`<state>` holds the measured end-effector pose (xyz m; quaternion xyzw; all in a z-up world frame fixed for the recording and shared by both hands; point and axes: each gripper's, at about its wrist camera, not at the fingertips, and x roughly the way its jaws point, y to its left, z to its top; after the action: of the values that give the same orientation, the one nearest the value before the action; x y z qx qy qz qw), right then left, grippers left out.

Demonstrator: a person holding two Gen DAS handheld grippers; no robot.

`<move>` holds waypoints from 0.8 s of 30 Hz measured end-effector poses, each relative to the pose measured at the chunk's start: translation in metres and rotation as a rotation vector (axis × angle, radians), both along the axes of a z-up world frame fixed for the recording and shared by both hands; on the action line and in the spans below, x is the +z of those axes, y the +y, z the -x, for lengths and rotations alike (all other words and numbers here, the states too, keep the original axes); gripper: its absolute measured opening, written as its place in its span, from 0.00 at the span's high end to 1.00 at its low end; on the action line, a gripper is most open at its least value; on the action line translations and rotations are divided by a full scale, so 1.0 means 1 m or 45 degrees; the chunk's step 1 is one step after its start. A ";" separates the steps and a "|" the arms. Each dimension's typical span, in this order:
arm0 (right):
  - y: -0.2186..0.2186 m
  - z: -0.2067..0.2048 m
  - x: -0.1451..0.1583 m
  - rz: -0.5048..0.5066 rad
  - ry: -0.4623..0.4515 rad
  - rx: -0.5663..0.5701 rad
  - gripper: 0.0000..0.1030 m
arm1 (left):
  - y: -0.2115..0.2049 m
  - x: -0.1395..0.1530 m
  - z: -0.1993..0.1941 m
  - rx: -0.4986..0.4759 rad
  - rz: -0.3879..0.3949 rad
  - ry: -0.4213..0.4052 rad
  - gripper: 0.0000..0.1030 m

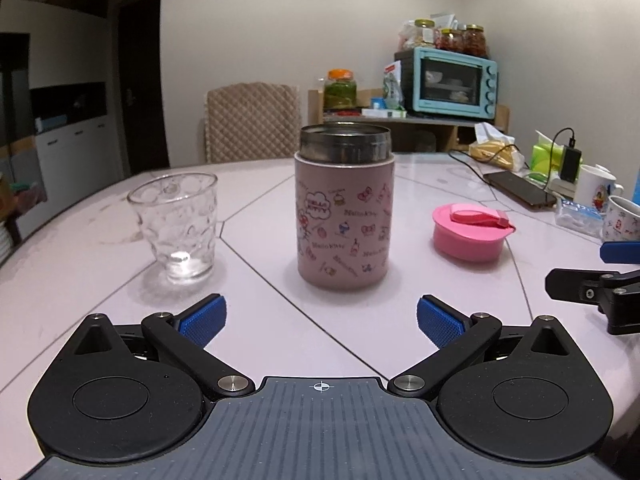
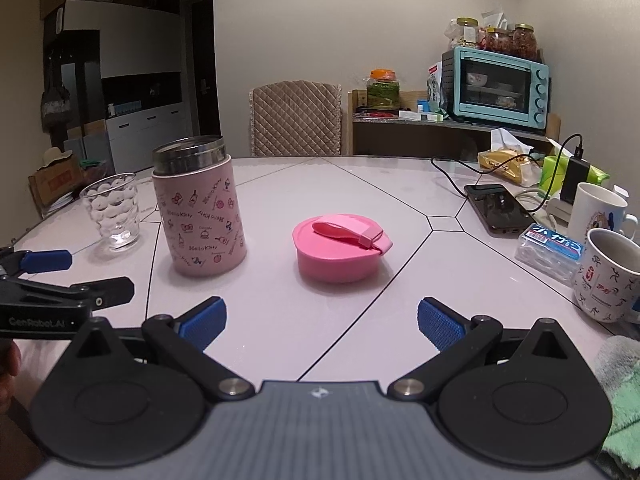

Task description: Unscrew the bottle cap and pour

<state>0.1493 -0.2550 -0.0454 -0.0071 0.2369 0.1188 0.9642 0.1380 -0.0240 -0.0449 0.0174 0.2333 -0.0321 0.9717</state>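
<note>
A pink Hello Kitty bottle stands upright on the table with its steel mouth uncovered; it also shows in the right wrist view. Its pink cap lies on the table to the bottle's right, seen too in the right wrist view. A clear glass stands left of the bottle. My left gripper is open and empty, just in front of the bottle. My right gripper is open and empty, in front of the cap.
A phone on a cable, two mugs, a small plastic box and tissue packs crowd the table's right side. A green cloth lies at the near right. A chair and a shelf with a toaster oven stand behind.
</note>
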 end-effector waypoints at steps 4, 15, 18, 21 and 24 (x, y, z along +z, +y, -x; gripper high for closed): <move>0.000 0.004 -0.001 -0.003 -0.002 -0.012 0.00 | -0.003 0.002 0.005 -0.008 -0.001 -0.008 0.00; -0.002 0.019 0.003 -0.004 -0.021 -0.025 0.00 | -0.007 0.009 0.015 -0.023 0.010 -0.029 0.00; -0.003 0.023 0.004 -0.006 -0.024 -0.029 0.00 | -0.007 0.010 0.018 -0.023 0.012 -0.028 0.00; -0.003 0.028 0.005 -0.007 -0.027 -0.034 0.00 | -0.007 0.011 0.022 -0.026 0.022 -0.025 0.00; -0.003 0.032 0.006 -0.009 -0.030 -0.038 0.00 | -0.008 0.012 0.026 -0.026 0.025 -0.023 0.00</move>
<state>0.1171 -0.2583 -0.0390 -0.0014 0.2253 0.1052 0.9686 0.1120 -0.0322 -0.0332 0.0105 0.2239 -0.0441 0.9736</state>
